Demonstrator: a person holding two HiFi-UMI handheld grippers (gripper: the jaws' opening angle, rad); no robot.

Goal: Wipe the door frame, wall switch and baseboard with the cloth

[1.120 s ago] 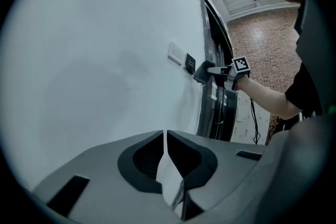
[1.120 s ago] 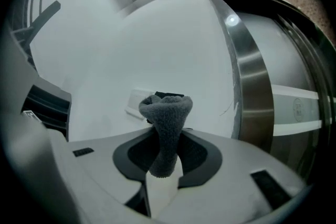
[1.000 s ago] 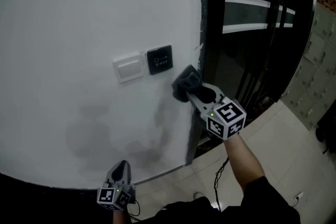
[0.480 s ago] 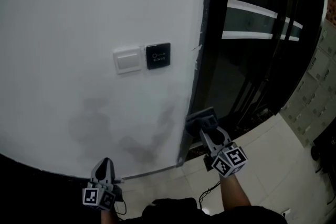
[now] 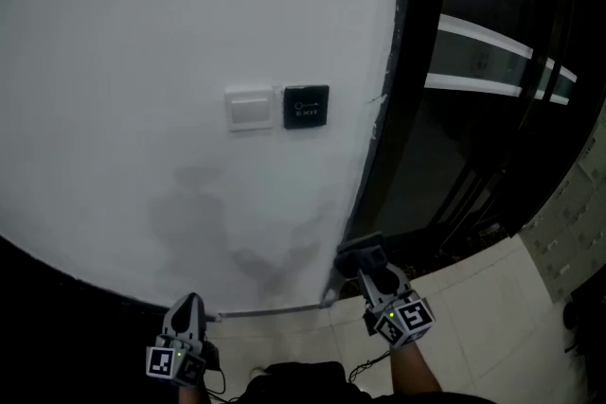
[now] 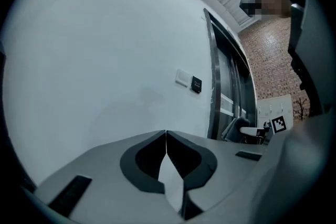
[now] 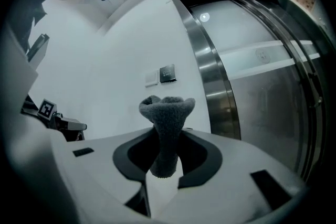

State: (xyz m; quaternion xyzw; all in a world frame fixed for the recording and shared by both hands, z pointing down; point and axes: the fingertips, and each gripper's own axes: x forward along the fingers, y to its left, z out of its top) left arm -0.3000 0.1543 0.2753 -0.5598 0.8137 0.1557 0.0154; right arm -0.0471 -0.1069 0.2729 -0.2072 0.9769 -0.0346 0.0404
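At the foot of the wall's right corner, the right gripper (image 5: 361, 264) pinches a bunched grey cloth (image 5: 357, 252) between its jaws, the wad standing out past the tips and lying at or just beside the lower end of the dark door frame (image 5: 390, 139). Whether the cloth actually touches the frame cannot be told. The frame's long axis runs straight up from the cloth. The thin baseboard strip (image 5: 275, 307) runs leftward from it along the wall's foot, just above the pale tiled floor (image 5: 483, 298). The white wall switch (image 5: 248, 109) sits well apart, up and to the left, beside a black exit button (image 5: 306, 106). The left gripper (image 5: 187, 313) hangs low near the baseboard's left stretch, jaws pressed together on nothing. The right gripper, carrying the cloth, is the one placed to wipe, probably sideways along the baseboard.
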